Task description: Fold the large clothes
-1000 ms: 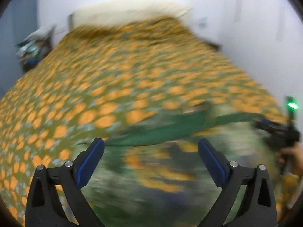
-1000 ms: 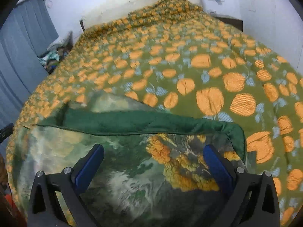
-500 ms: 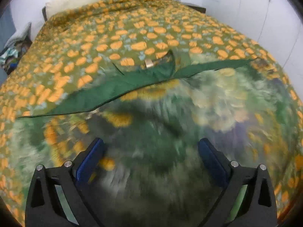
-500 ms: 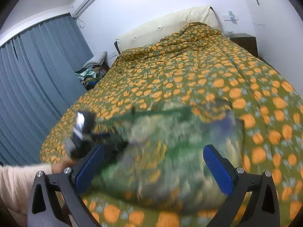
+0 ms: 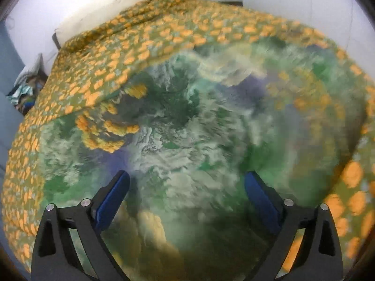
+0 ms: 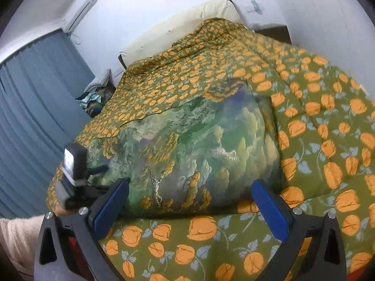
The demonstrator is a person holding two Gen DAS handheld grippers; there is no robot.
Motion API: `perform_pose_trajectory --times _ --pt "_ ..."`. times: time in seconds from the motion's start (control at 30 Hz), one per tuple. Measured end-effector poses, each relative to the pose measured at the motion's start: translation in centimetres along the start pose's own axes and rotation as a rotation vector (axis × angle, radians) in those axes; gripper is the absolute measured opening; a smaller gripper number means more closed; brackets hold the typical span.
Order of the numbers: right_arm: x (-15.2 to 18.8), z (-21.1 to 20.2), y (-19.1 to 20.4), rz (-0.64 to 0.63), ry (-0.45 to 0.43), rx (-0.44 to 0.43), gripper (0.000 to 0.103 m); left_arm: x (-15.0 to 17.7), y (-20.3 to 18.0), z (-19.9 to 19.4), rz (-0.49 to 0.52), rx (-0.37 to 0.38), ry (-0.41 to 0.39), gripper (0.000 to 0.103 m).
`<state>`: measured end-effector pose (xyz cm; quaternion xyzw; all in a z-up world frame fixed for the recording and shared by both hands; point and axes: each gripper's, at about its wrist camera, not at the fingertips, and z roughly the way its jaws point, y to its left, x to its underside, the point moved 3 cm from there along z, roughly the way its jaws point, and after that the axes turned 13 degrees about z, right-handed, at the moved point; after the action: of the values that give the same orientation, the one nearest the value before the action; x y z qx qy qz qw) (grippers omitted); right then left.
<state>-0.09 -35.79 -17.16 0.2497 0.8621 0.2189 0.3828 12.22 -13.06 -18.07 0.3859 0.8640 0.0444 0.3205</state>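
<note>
A bed under an orange-flowered green quilt carries a green landscape-print garment. Both the left gripper and right gripper hang over it, fingers spread wide, holding nothing.

Both tools have their blue-padded fingers spread wide apart, gripping nothing: the left tool and the right tool, with the left sleeved forearm low.

Home bedroom, bed under orange-flowered quilt filling the centre, cream headboard at 12 o'clock, blue curtains at 9, air conditioner at 11
</note>
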Motion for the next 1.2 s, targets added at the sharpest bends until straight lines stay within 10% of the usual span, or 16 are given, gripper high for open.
perform_pose_trajectory --times 0.1,0.27,0.6,1.2 --pt "0.0 -0.7 -0.2 -0.008 -0.021 0.012 0.103 1.1 -1.0 -2.4 0.004 0.011 -0.049 0.102" --pt "0.9 0.8 -1.7 0.033 -0.009 0.045 0.103 3.8 -4.3 1.5 0.063 -0.003 0.092 0.102" --pt "1.3 1.1 -4.2 0.073 -0.026 0.113 0.103 3.0 -3.5 -5.1 -0.128 0.123 0.038 0.101" --pt "1.9 2.1 -4.2 0.05 0.006 0.143 0.103 3.3 -0.2 -5.4 -0.19 -0.064 0.102 0.101"
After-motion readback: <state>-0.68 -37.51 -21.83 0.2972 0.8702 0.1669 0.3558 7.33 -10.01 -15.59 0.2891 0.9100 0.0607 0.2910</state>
